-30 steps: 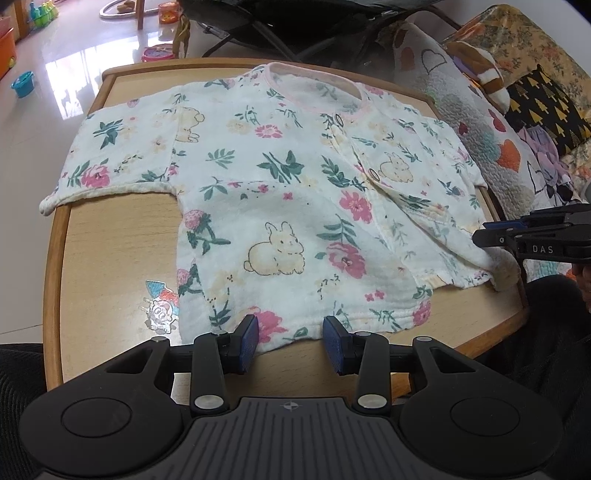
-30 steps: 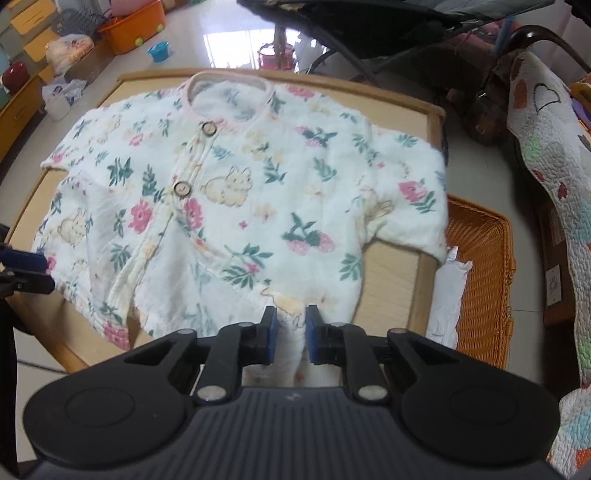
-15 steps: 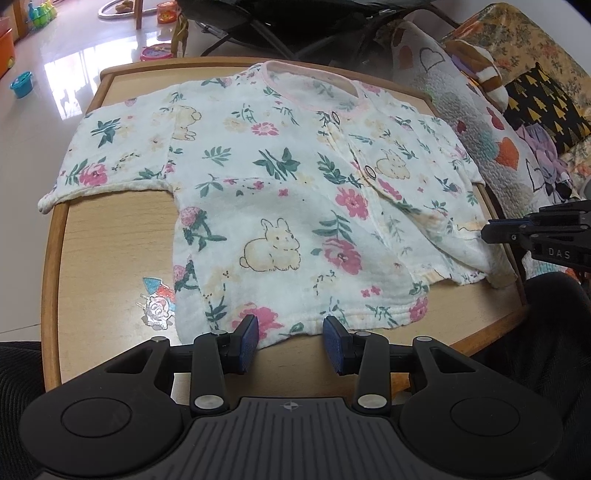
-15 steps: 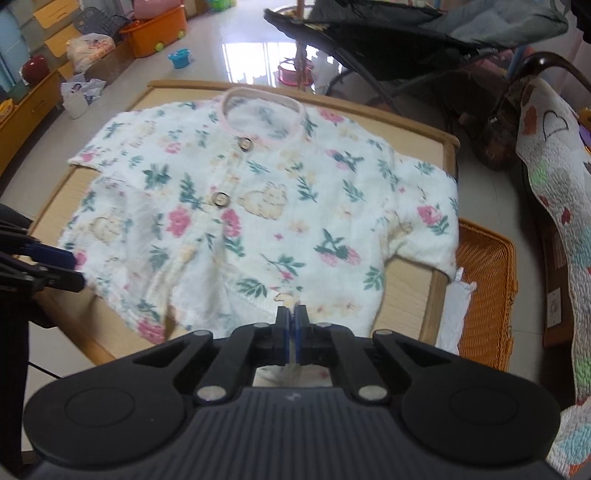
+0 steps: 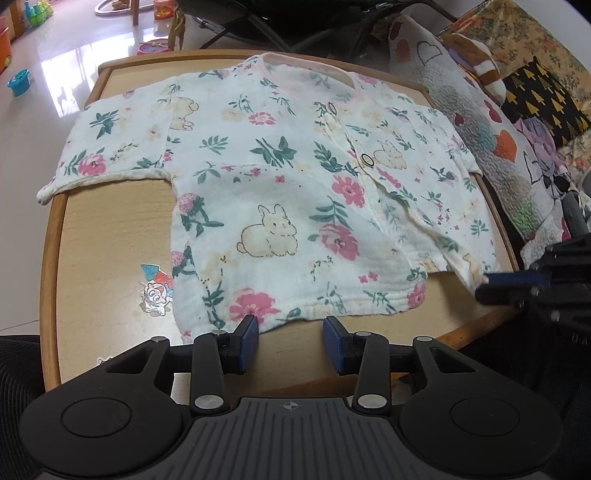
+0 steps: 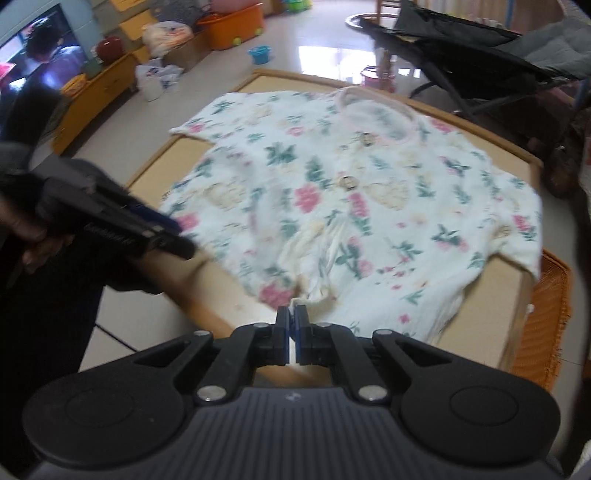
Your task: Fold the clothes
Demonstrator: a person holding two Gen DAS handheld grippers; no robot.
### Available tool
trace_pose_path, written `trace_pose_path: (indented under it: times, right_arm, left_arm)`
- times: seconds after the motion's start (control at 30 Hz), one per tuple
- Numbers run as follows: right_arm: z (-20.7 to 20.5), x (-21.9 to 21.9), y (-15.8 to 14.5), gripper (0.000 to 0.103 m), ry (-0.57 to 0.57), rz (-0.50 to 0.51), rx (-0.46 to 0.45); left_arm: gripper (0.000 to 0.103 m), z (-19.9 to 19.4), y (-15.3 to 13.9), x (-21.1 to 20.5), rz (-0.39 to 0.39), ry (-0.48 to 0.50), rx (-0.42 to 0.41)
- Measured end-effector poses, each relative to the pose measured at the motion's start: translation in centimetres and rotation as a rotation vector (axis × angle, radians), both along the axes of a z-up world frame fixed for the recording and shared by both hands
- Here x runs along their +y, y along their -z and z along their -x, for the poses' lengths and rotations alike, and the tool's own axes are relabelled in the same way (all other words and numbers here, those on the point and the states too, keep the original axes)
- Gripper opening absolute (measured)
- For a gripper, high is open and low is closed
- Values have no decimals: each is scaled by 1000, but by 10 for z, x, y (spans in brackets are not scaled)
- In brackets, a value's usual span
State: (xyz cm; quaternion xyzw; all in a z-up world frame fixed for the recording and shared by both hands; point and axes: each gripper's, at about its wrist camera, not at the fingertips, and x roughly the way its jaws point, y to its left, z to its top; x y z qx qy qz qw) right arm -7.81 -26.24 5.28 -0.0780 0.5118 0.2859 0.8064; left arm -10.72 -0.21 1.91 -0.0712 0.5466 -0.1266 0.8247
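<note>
A white baby shirt [image 5: 280, 184] with flowers and rabbits lies spread on a wooden table [image 5: 107, 236], collar at the far side. My left gripper [image 5: 290, 338] is open and empty, just short of the shirt's near hem. My right gripper [image 6: 293, 325] is shut on the hem corner of the shirt [image 6: 332, 206] at the front opening. The right gripper also shows in the left wrist view [image 5: 491, 284], pinching that corner at the table's right edge. The left gripper shows in the right wrist view [image 6: 162, 236].
A sticker [image 5: 155, 288] is on the table left of the shirt. A quilt and cushions [image 5: 480, 110] lie to the right. An orange wicker basket [image 6: 546, 317] stands beside the table. A black stroller [image 6: 480, 48] and toy bins [image 6: 232, 26] are beyond.
My right gripper closed on the shirt's hem corner and pulled it toward the table's near-right edge. The left gripper stayed open by the hem.
</note>
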Motion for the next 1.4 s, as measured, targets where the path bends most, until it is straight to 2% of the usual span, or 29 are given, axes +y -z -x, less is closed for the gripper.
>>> trace_pose_path:
  times: [0.1, 0.23, 0.4, 0.5, 0.63, 0.73, 0.83, 0.9, 1.0, 1.2, 1.4]
  right_arm:
    - [4, 5, 0, 3, -31, 9, -14]
    - [6, 14, 4, 3, -73, 71, -62]
    - [15, 30, 15, 6, -147, 69, -89]
    - [17, 38, 23, 6, -168, 86, -63]
    - [19, 37, 13, 8, -174, 71, -29]
    - [12, 28, -3, 9, -131, 53, -44]
    - [-14, 17, -10, 12, 8, 42, -64]
    - [-36, 13, -7, 13, 90, 54, -65]
    - [-64, 16, 6, 12, 155, 73, -47]
    - [-84, 33, 35, 12, 152, 146, -1]
    - [-87, 29, 38, 11, 168, 145, -49]
  left_arm:
    - [42, -2, 0, 0, 4, -1, 0]
    - [43, -4, 1, -1, 5, 2, -5]
    - [46, -5, 0, -4, 3, 10, -3]
    - [46, -5, -1, -6, -4, 20, 0]
    - [46, -5, -4, -6, -26, 36, -2]
    - [46, -6, -8, -8, -35, 48, -15]
    - [46, -7, -11, -13, -42, 61, -43]
    - [47, -10, -7, -17, -57, 60, -43]
    - [47, -10, -1, -17, -92, 47, -35]
    - [48, -6, -1, -4, -100, 2, -19]
    - [48, 6, -1, -1, -104, 5, -17]
